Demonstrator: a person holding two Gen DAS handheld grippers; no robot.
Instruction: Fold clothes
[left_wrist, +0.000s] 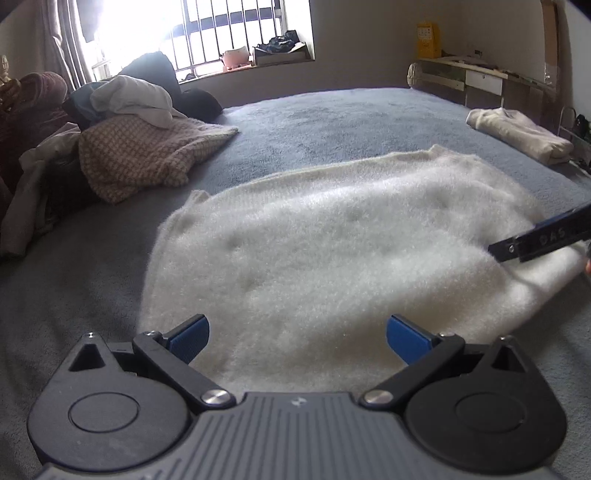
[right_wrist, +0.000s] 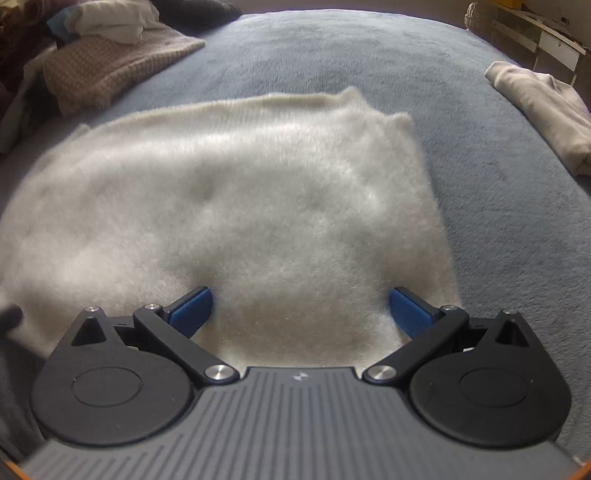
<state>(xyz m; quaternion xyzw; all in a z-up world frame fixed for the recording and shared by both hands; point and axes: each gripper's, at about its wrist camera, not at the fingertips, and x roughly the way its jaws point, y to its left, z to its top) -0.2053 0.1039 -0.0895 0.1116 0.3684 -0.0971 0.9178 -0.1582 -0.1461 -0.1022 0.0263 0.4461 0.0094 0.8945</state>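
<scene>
A fluffy white sweater (left_wrist: 325, 240) lies spread flat on the grey-blue bed cover (left_wrist: 332, 118); it also fills the right wrist view (right_wrist: 229, 206). My left gripper (left_wrist: 297, 338) is open, its blue pads wide apart over the sweater's near edge, holding nothing. My right gripper (right_wrist: 301, 308) is open over the sweater's near right part, empty. One finger of the right gripper shows at the right edge of the left wrist view (left_wrist: 539, 238), over the sweater's right side.
A heap of unfolded clothes (left_wrist: 122, 136) with a checked knit lies at the bed's left. A folded cream garment (left_wrist: 517, 134) sits at the right edge, also in the right wrist view (right_wrist: 546, 110). A barred window and a desk stand behind.
</scene>
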